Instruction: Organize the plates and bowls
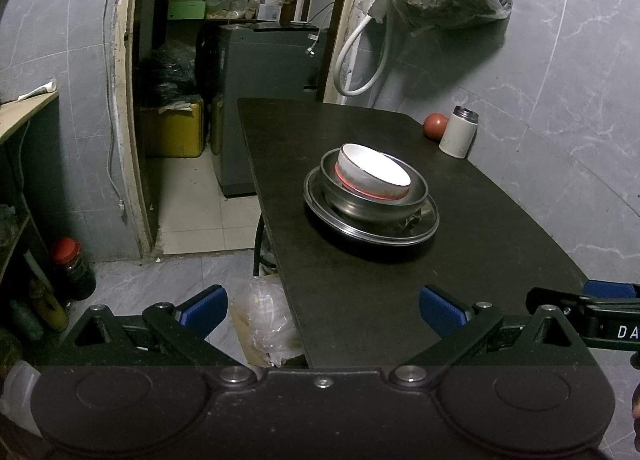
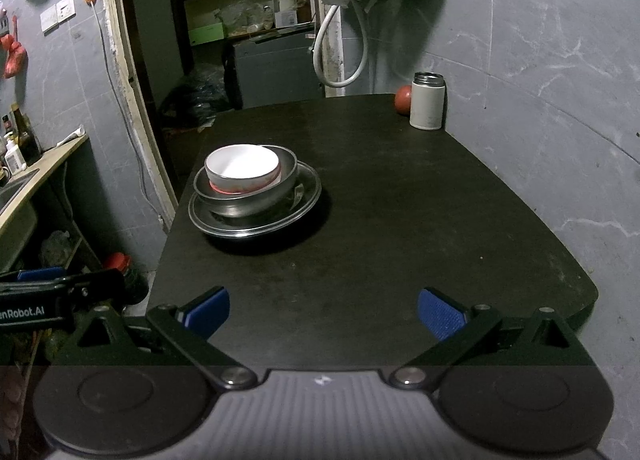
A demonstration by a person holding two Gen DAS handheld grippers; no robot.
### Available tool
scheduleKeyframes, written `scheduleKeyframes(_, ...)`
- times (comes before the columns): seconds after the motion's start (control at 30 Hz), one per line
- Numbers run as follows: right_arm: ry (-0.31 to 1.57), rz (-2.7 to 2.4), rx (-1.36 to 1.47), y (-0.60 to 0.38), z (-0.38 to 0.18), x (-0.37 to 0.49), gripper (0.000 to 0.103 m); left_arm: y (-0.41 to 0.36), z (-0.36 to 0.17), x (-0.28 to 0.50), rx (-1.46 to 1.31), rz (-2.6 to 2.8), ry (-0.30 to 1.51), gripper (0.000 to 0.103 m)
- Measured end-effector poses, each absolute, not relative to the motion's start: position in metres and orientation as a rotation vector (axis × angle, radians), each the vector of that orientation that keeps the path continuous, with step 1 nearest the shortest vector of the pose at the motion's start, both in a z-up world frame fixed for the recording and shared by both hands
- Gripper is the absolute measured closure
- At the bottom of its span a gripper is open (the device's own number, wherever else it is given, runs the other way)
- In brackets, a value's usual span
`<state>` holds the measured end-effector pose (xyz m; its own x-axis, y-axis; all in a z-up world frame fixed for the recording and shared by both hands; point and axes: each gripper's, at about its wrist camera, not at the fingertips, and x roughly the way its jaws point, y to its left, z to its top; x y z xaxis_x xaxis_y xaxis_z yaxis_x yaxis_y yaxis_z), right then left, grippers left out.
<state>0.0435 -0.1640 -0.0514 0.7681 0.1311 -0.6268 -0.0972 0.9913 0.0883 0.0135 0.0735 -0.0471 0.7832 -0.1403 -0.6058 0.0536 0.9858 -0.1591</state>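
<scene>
Both the left gripper [image 1: 323, 310] and the right gripper [image 2: 323, 312] are held wide apart and empty, well short of the stack. On the black table [image 2: 400, 220], the white bowl [image 2: 242, 170] is nested in a steel bowl [image 2: 248, 200] on a steel plate [image 2: 304, 200]. Nothing seems left to stack; any further grasp is best made at a rim, lifted straight up.
</scene>
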Motion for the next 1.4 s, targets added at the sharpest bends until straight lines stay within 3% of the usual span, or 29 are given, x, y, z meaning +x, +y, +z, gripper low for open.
scheduleKeyframes(1.4, 0.681, 0.124, 0.044, -0.164, -0.044, 0.047, 0.0, 0.071, -0.035, 0.02, -0.123, -0.107, 0.617, 0.001)
